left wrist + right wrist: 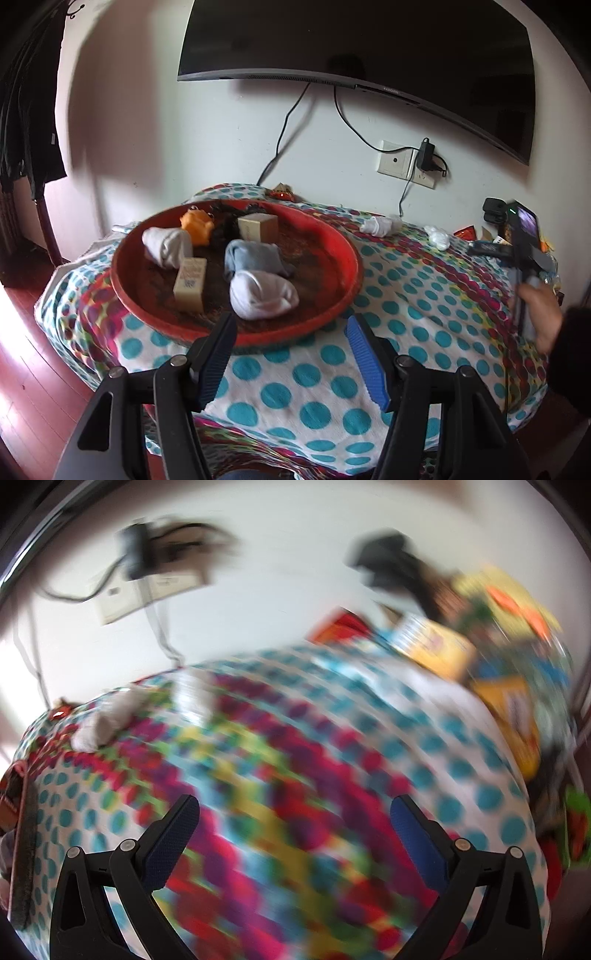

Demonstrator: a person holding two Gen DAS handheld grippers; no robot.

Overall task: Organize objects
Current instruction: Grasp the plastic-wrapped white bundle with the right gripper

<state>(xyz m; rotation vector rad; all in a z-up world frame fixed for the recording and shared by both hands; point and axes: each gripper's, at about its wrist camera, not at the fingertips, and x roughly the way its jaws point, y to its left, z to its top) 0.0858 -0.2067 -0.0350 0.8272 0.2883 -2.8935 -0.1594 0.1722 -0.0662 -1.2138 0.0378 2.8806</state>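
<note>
A red round tray (341,254) sits on the dotted tablecloth (306,373). In it lie a white sock roll (264,291), a grey sock roll (255,258), another white sock roll (166,245), an orange toy (197,223) and two beige blocks (190,282) (257,227). My left gripper (291,325) is open and empty just in front of the tray's near rim. A white sock (380,225) (107,720) and a white wad (437,236) lie on the cloth behind the tray. My right gripper (295,808) is open and empty above the cloth; its view is blurred.
A TV (354,44) hangs on the wall above a socket with a charger (426,155). The right hand and its gripper body (524,258) show at the table's right. Colourful packages (480,657) crowd the right edge. The tray rim (22,834) shows at far left.
</note>
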